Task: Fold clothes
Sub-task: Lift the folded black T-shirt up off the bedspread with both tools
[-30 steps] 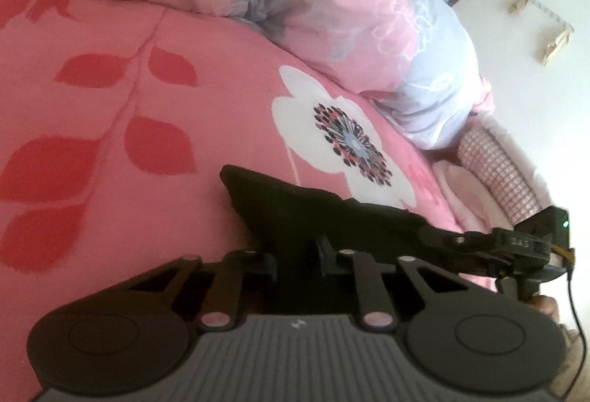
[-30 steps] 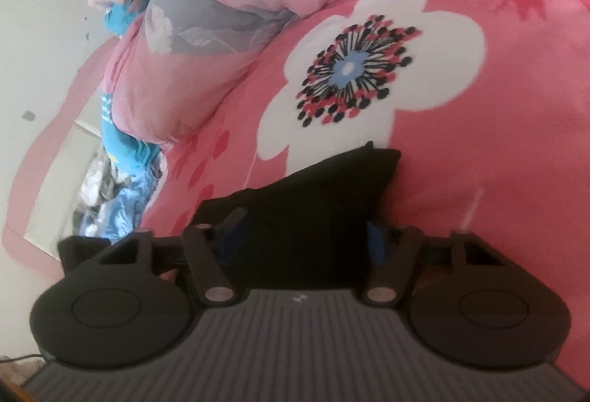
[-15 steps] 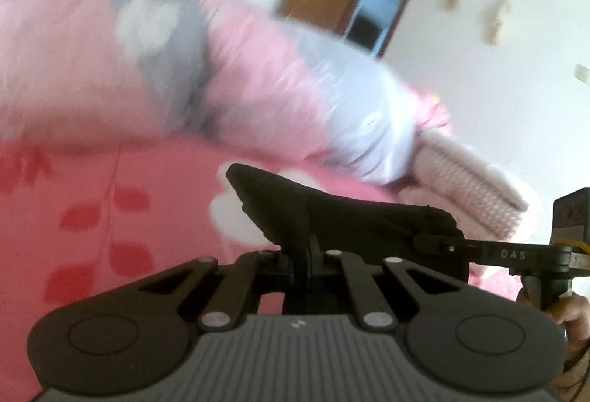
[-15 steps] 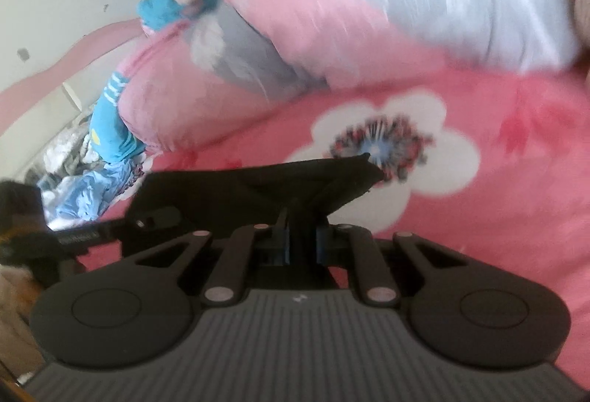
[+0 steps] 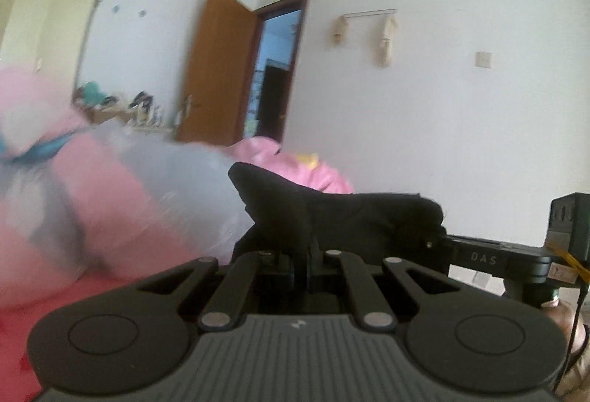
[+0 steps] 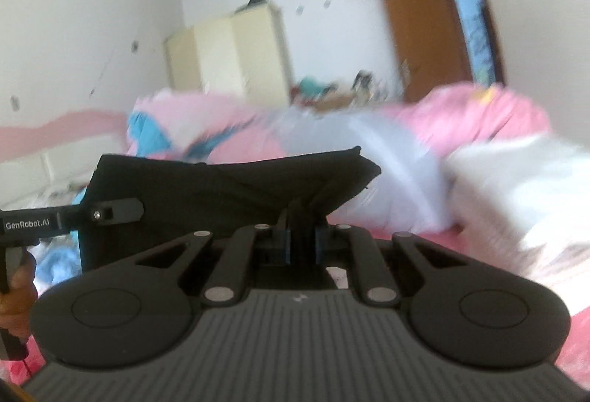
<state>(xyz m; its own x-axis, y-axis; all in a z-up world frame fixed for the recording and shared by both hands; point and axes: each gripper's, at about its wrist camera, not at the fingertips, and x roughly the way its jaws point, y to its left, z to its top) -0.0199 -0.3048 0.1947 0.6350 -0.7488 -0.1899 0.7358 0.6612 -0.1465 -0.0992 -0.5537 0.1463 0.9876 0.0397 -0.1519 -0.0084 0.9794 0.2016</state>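
Note:
A black garment [image 5: 343,214] hangs stretched in the air between both grippers, above the pink bed. In the left wrist view my left gripper [image 5: 309,249] is shut on one upper corner, with cloth bunched between its pads. My right gripper [image 5: 437,240] comes in from the right and grips the other end. In the right wrist view the right gripper [image 6: 302,232] is shut on a fold of the black garment [image 6: 221,188], and the left gripper [image 6: 114,214] pinches the cloth's far left edge. The lower part of the garment is hidden behind the gripper bodies.
A blurred heap of pink and grey quilts [image 5: 121,188] lies behind the garment on the red-pink sheet [image 6: 575,339]. Behind it are a cream wardrobe [image 6: 236,59], an open brown door [image 5: 217,70] and white walls. A hand [image 6: 14,295] holds the left gripper's handle.
The right gripper's jaws closed on the black garment. Both grippers rose together and lifted it off the flowered sheet. The views swung up from the bed to the room.

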